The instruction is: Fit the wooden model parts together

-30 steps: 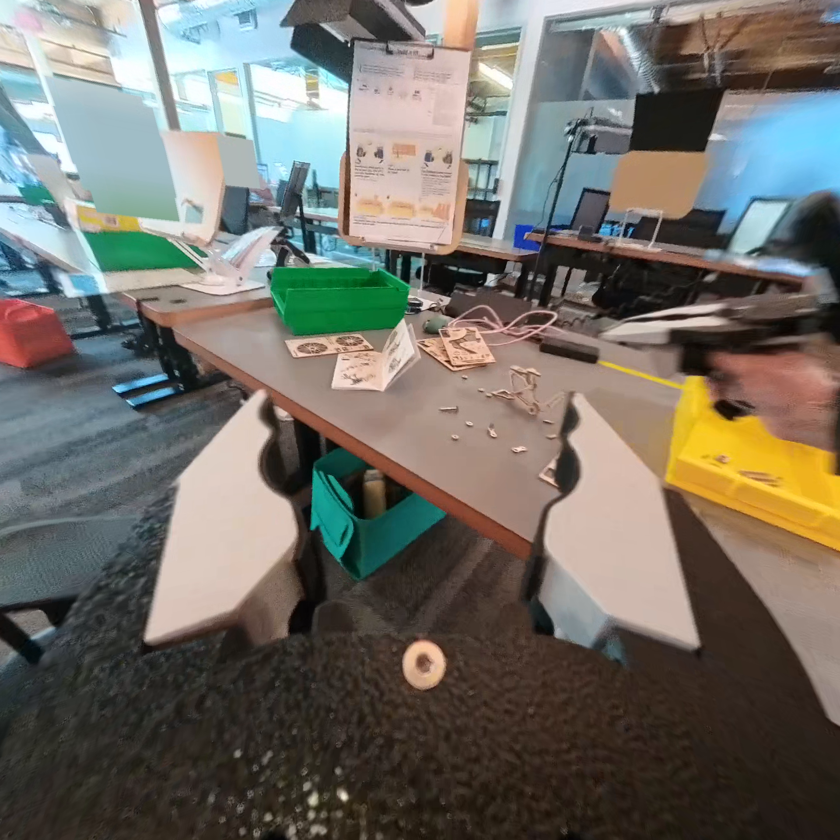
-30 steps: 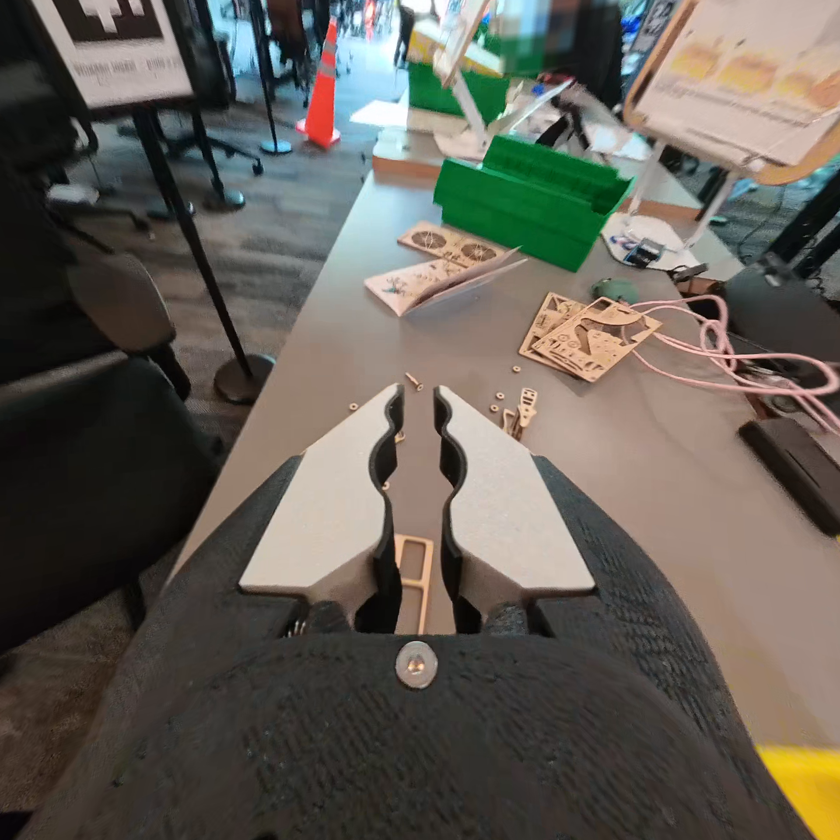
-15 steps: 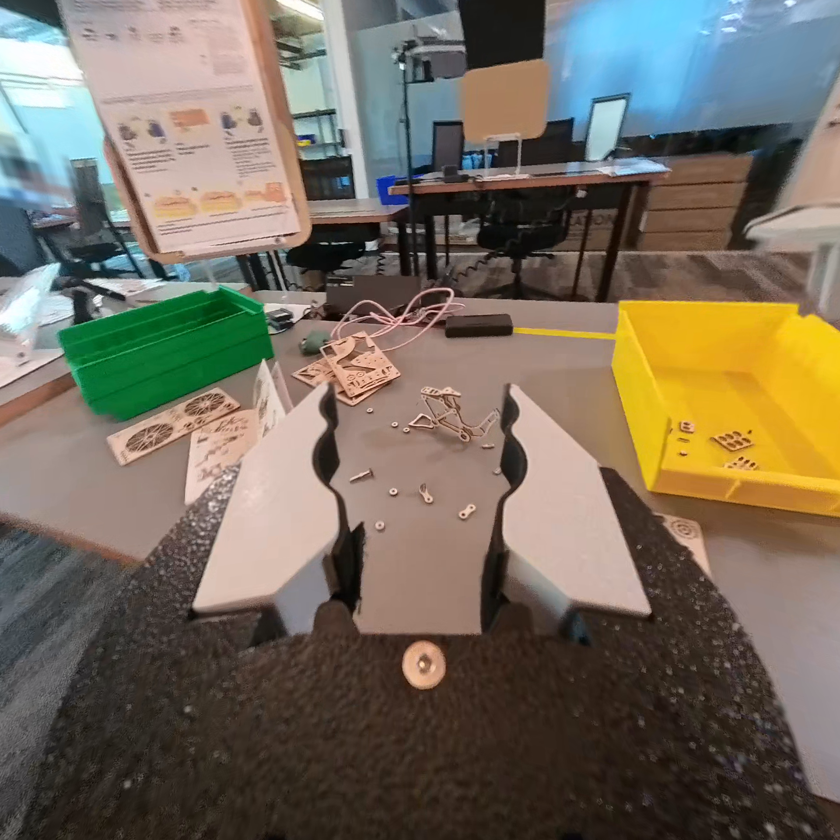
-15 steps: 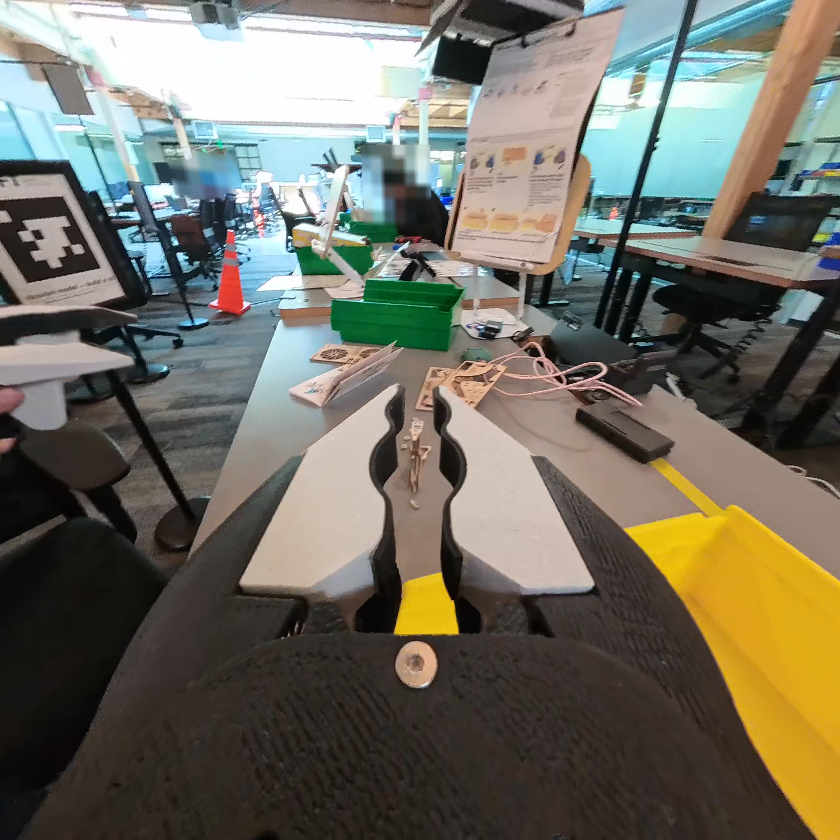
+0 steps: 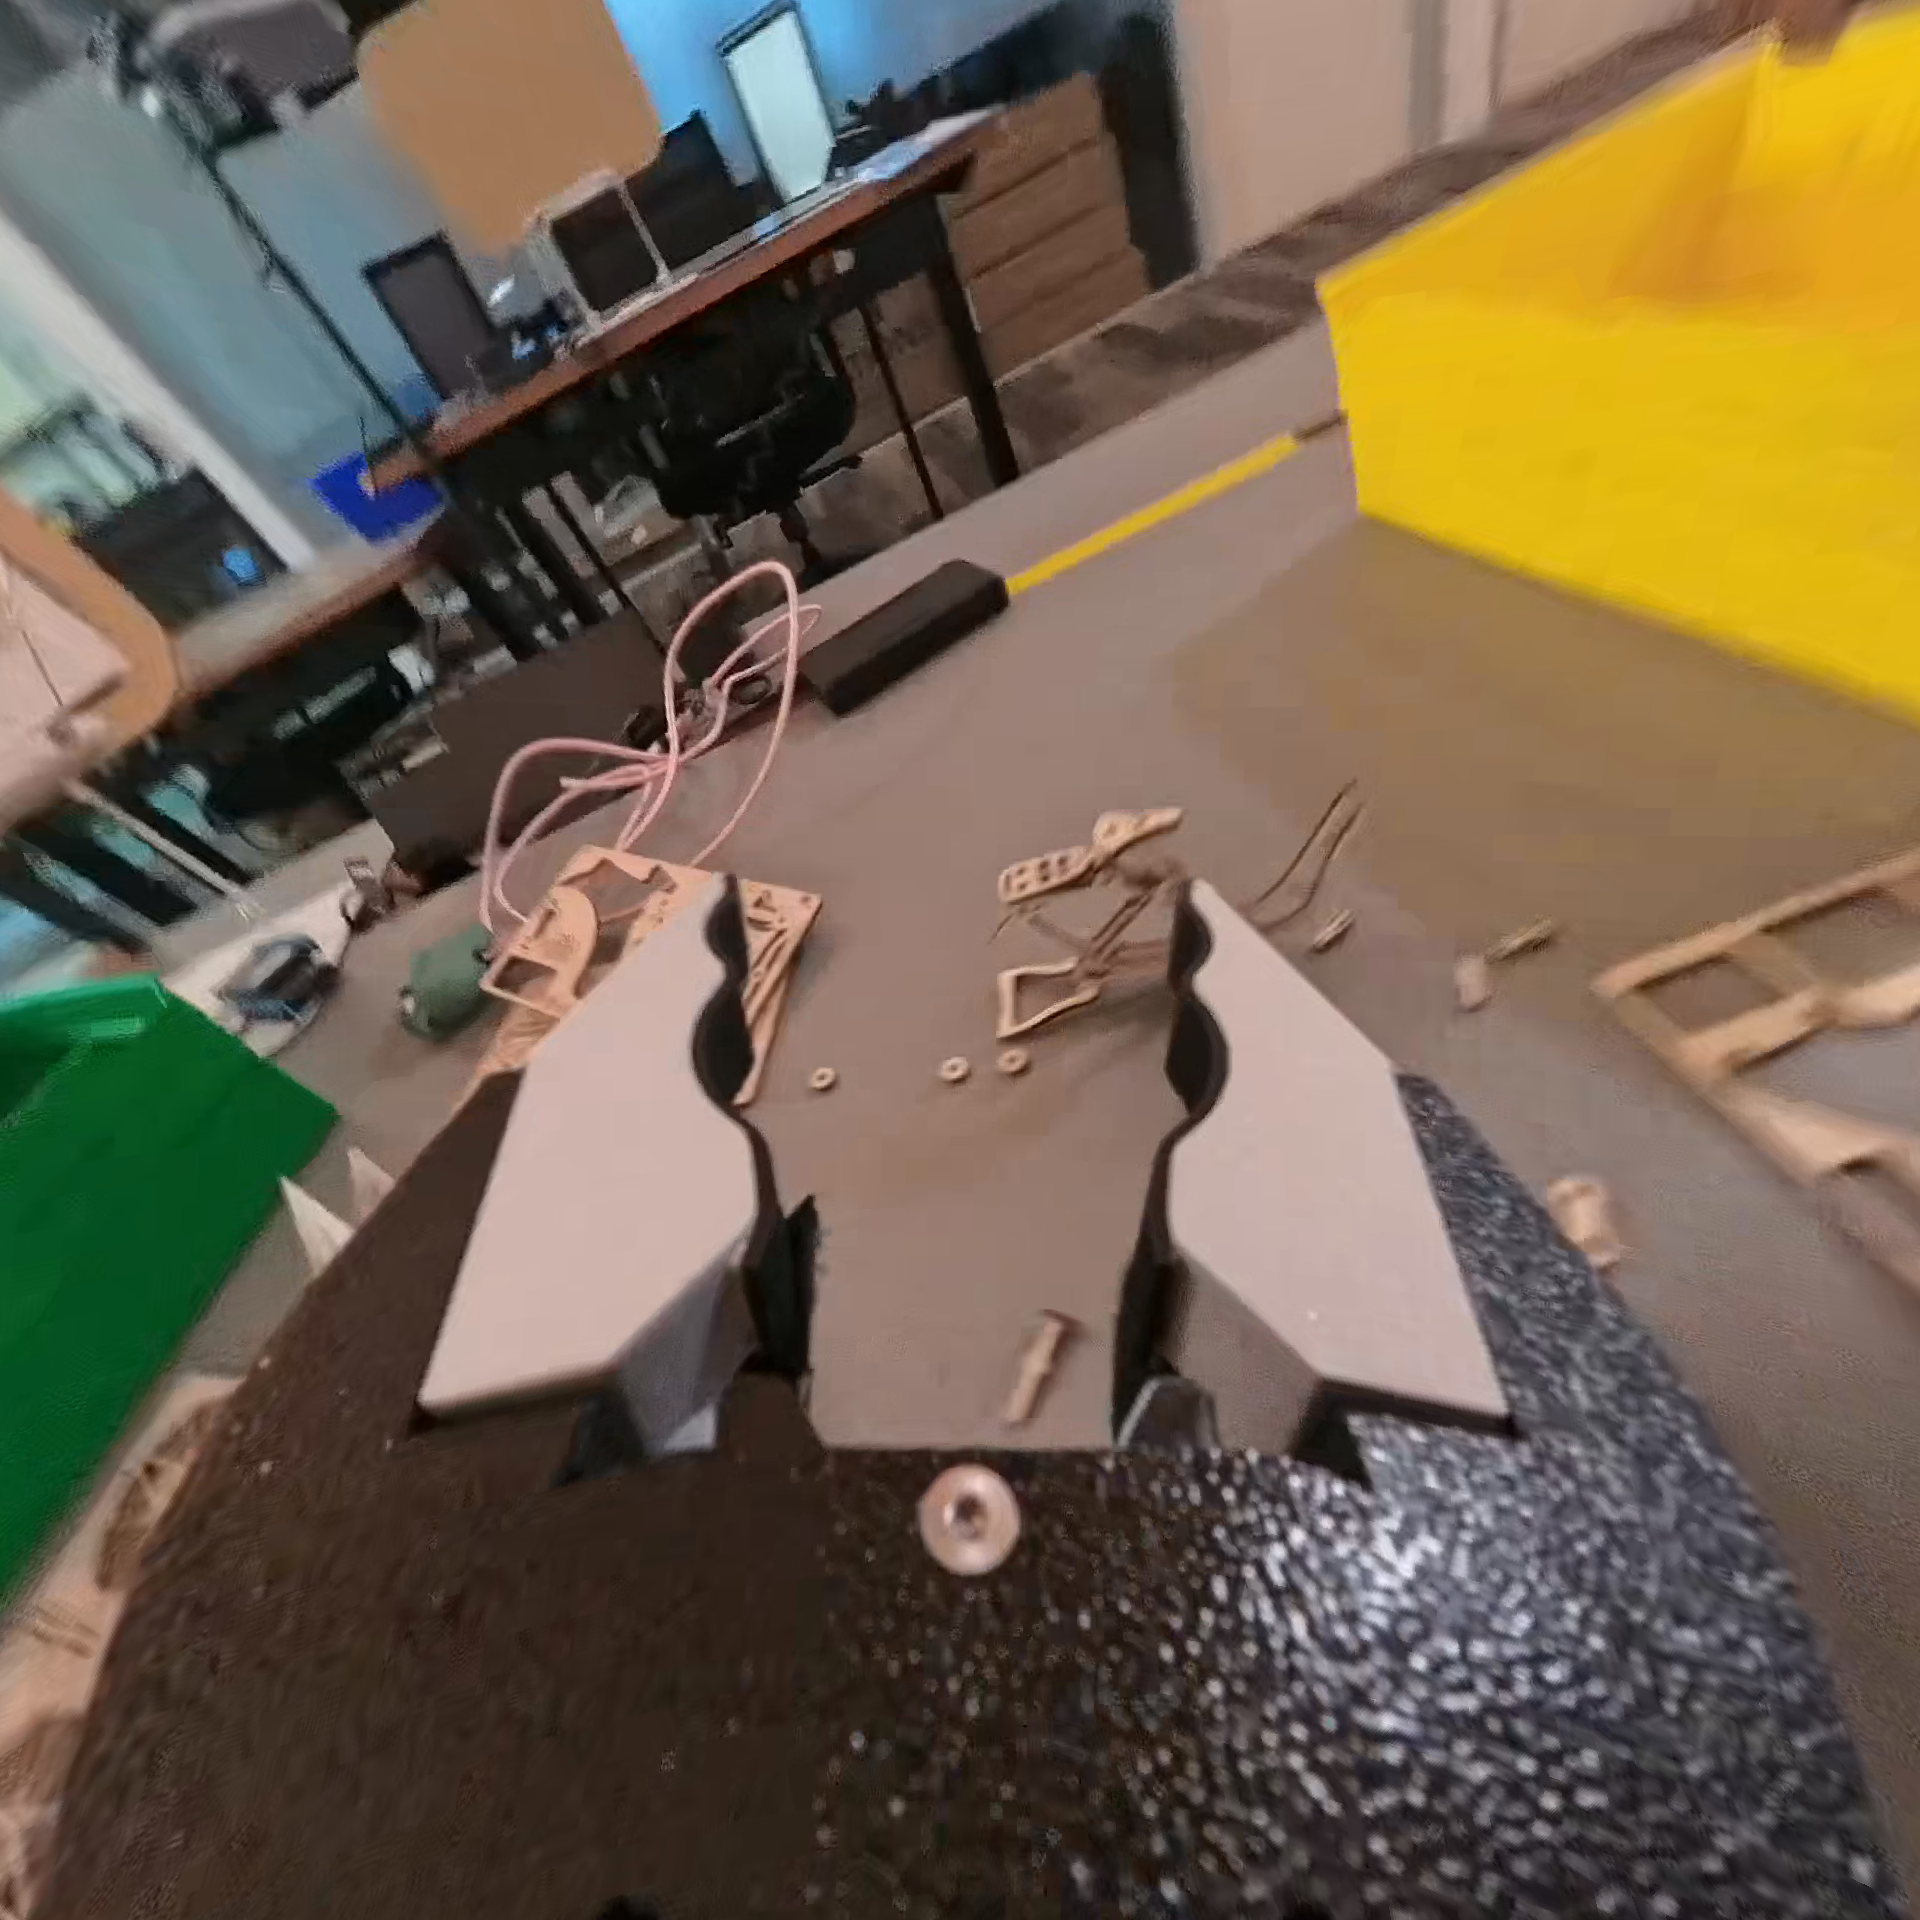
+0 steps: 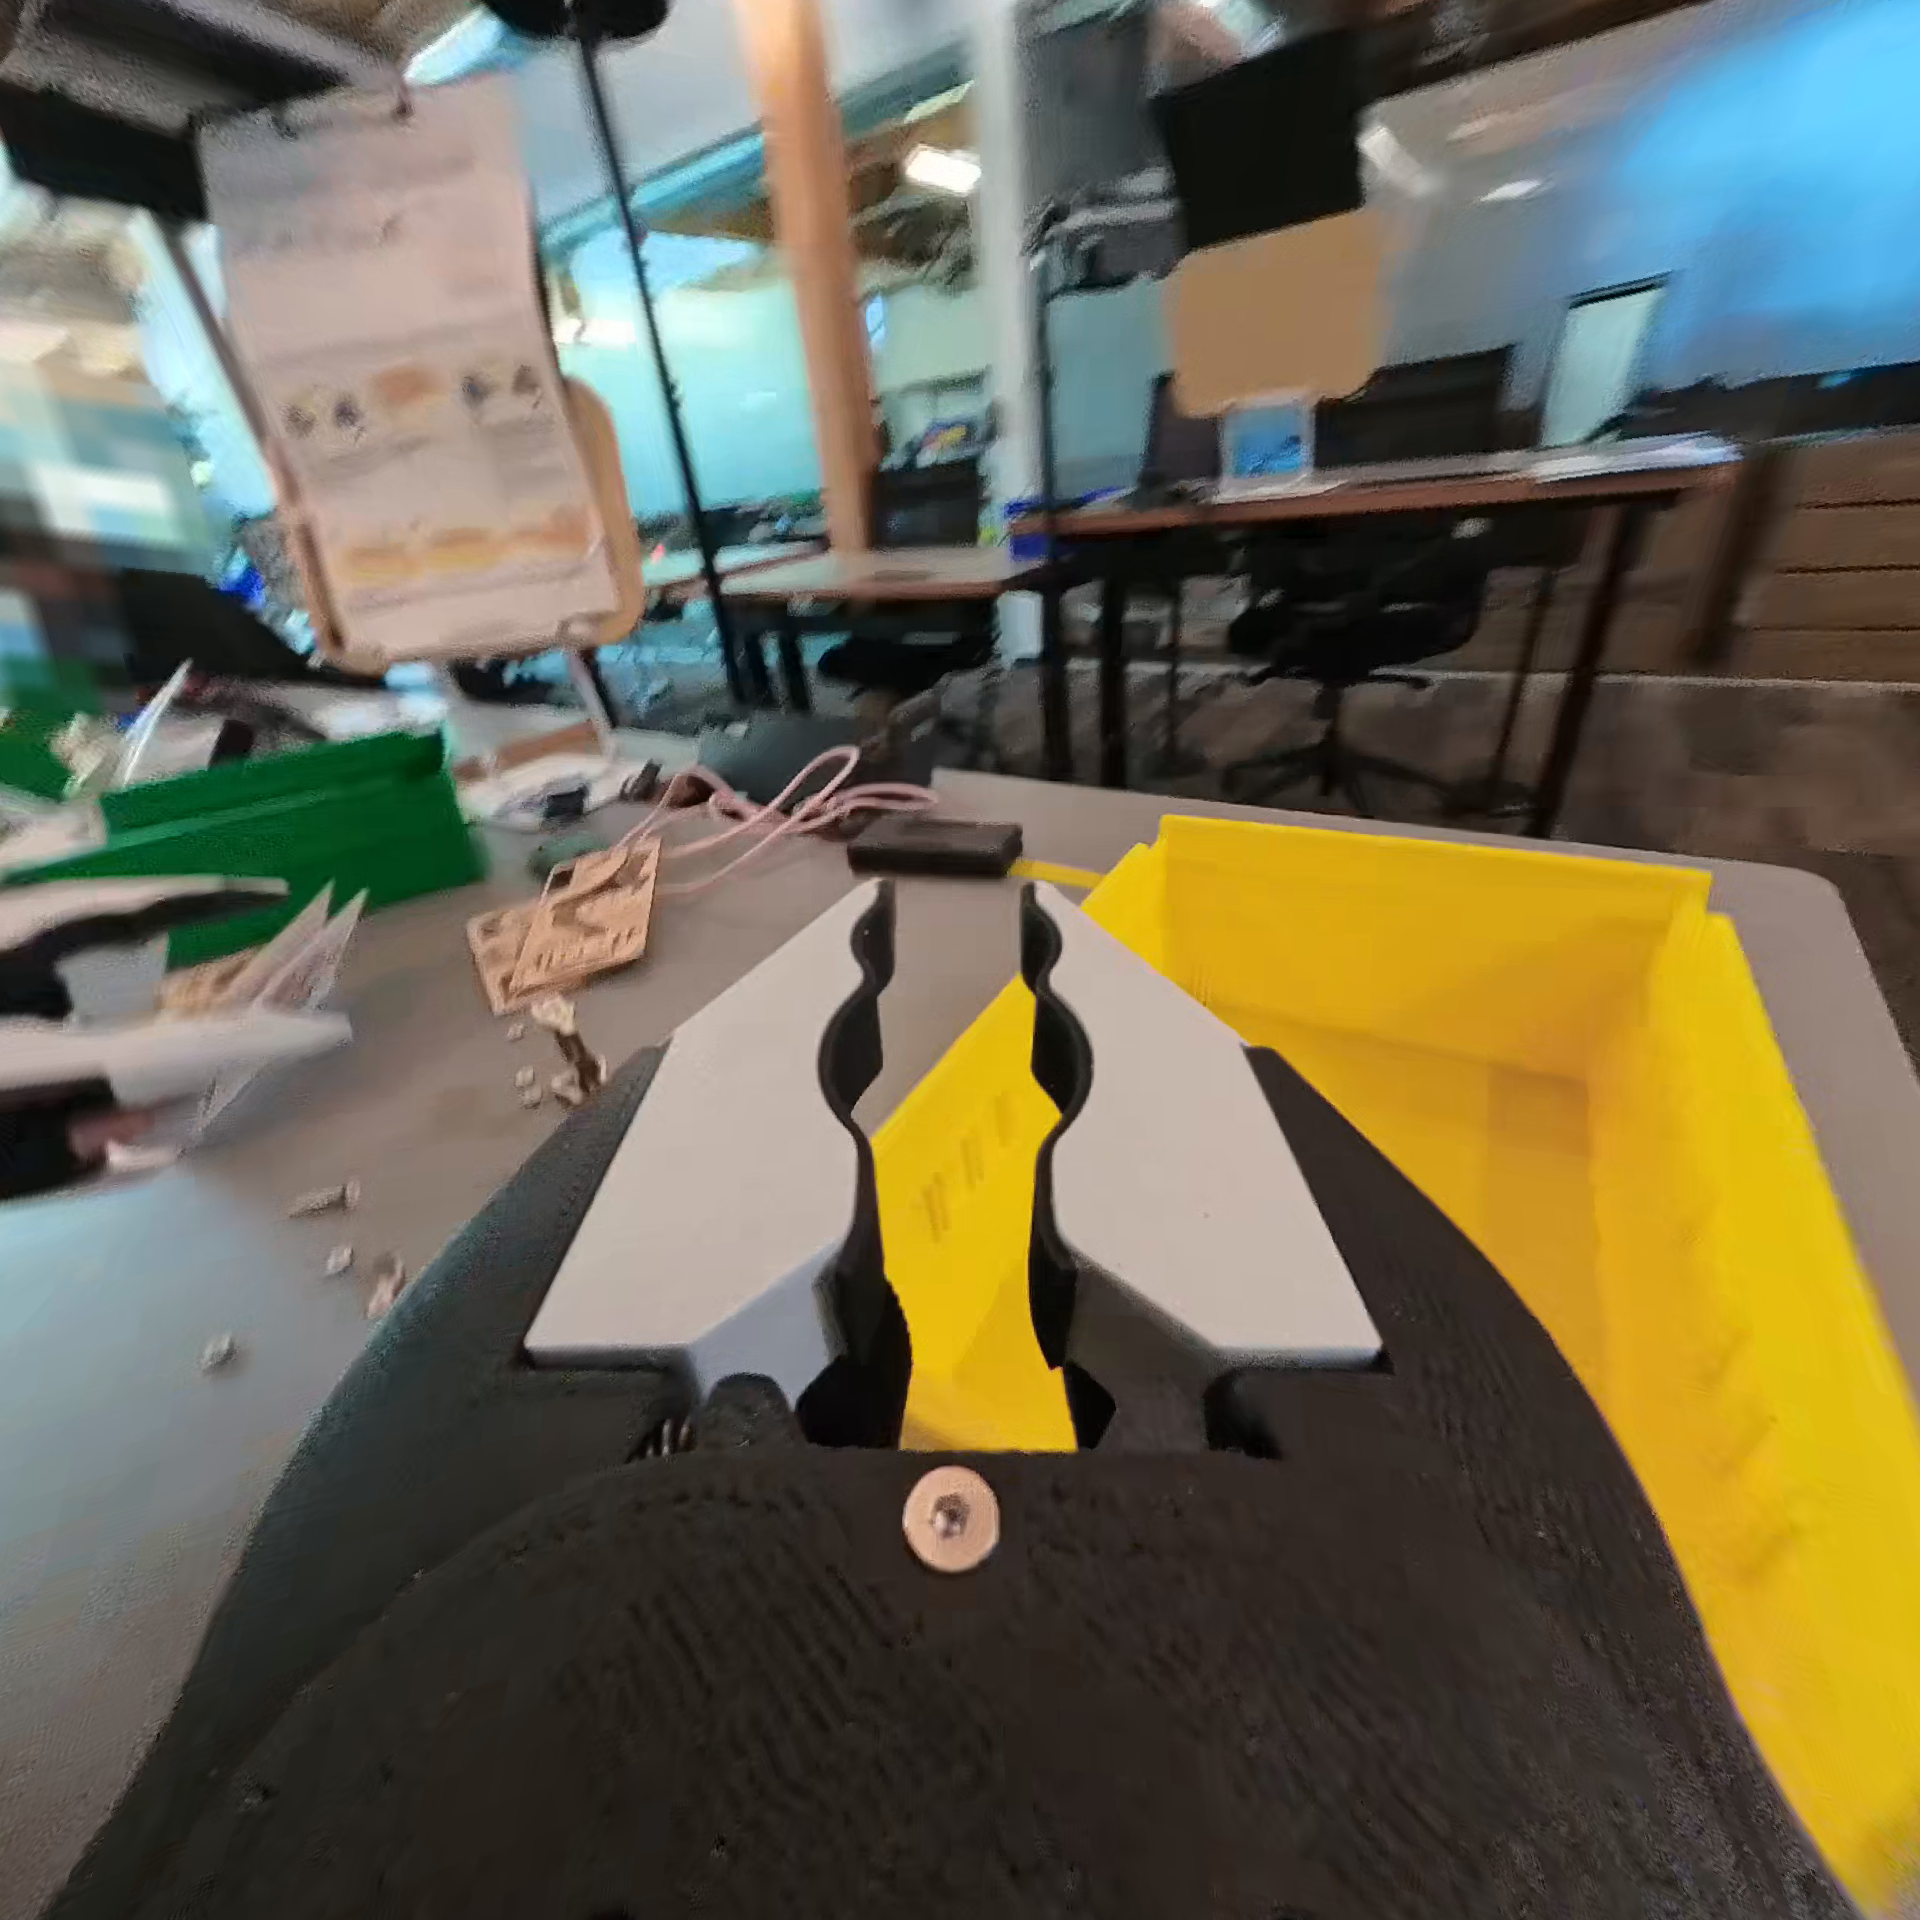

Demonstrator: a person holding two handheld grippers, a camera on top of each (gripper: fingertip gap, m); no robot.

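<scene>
Looking along our left tongs (image 5: 961,904), we see the two grey fingers (image 5: 613,1174) spread wide with nothing between them but bare grey surface (image 5: 1039,665). A small wooden peg (image 5: 1034,1363) lies on the surface low in that gap, untouched. Three tiny wooden rings (image 5: 948,1068) sit further out, and beyond them the half-built wooden model (image 5: 1081,935) stands just past the right fingertip — close to it, though we cannot tell whether it touches. A stack of wooden part sheets (image 5: 582,940) lies behind the left finger, with a pink cable (image 5: 665,748) looping past it towards a black box (image 5: 904,634). A wooden frame piece (image 5: 1756,997) lies to the right, the yellow bin (image 5: 1621,395) beyond, and a green bin (image 5: 114,1195) at the left edge.

From the right wrist, our right tongs (image 6: 956,909) stand part open — a narrow gap, holding nothing. They hover over the near wall of the yellow bin (image 6: 1351,935). To the left, small wooden pieces (image 6: 327,1200) are scattered on the surface (image 6: 135,1351), the part sheets (image 6: 582,930) lie further back near the green bin (image 6: 281,821), and the left tongs (image 6: 156,1023) show blurred at the edge. A clipboard with a printed sheet (image 6: 416,395) stands behind.
</scene>
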